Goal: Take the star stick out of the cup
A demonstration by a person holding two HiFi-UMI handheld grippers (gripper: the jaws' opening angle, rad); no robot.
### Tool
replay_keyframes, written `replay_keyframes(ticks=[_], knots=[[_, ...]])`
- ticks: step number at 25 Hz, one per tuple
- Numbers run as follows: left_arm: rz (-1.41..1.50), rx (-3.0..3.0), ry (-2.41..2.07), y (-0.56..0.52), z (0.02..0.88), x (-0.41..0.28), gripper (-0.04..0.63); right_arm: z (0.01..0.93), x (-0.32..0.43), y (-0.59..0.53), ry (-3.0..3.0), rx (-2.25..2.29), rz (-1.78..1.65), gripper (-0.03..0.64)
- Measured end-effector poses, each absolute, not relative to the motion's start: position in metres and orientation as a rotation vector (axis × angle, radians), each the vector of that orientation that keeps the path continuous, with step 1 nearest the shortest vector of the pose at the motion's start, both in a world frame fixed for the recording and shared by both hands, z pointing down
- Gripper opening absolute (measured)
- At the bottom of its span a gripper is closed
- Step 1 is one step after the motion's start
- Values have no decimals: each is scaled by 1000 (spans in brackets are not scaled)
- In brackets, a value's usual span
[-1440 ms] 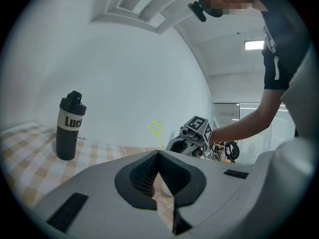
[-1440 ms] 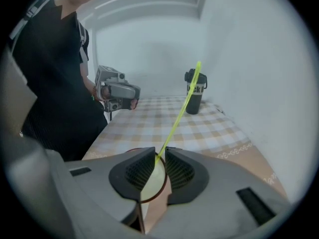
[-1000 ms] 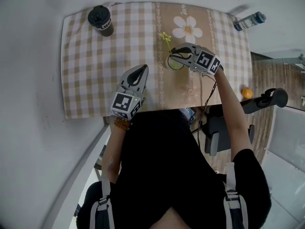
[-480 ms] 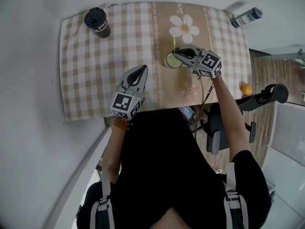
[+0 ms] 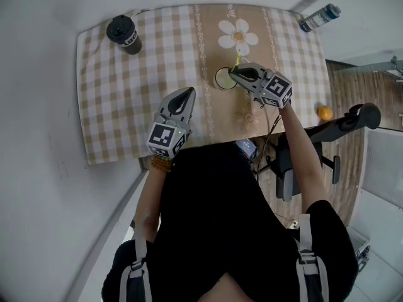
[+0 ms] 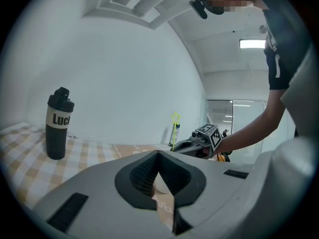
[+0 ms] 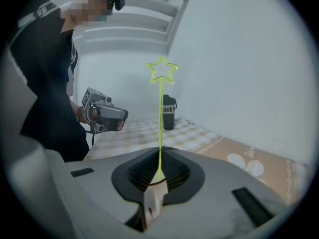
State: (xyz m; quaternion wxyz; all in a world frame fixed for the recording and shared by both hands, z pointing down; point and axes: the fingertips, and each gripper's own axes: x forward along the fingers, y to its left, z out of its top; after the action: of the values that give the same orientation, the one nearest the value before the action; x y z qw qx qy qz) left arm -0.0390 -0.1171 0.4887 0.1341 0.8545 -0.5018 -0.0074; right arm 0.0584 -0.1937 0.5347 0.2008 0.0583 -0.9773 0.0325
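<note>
A thin yellow star stick [image 7: 160, 118] rises straight up from between my right gripper's [image 7: 158, 172] jaws, which are shut on its shaft. In the head view that right gripper [image 5: 234, 74] hovers over the white cup [image 5: 223, 79] on the beige runner, and the star stick [image 5: 238, 59] pokes out beyond it. My left gripper [image 5: 187, 93] hangs shut and empty near the table's front edge, a short way left of the cup. From the left gripper [image 6: 158, 156] view I see the star stick [image 6: 175, 118] and the right gripper [image 6: 197, 141] ahead.
A black bottle [image 5: 123, 33] stands at the table's far left corner, also seen as the black bottle [image 7: 169, 112]. A clear bottle [image 5: 318, 17] lies at the far right edge. An orange ball [image 5: 325, 112] and a chair [image 5: 352, 128] are on the floor to the right.
The right gripper's jaws, open beside the stick a second ago, have closed on its shaft above the cup. The left gripper has stayed where it was.
</note>
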Motion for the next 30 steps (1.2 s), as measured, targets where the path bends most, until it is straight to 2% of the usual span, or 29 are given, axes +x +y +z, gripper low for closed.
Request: replay_keyframes(ticks=[11,30], knots=[[0,2511,-1389,-113,492,-28,3,532,76,-193,-2764,342,128,18],[3,2704,-1341,-136,444,-5,2,522,81,-190,-2698,599,113,18]])
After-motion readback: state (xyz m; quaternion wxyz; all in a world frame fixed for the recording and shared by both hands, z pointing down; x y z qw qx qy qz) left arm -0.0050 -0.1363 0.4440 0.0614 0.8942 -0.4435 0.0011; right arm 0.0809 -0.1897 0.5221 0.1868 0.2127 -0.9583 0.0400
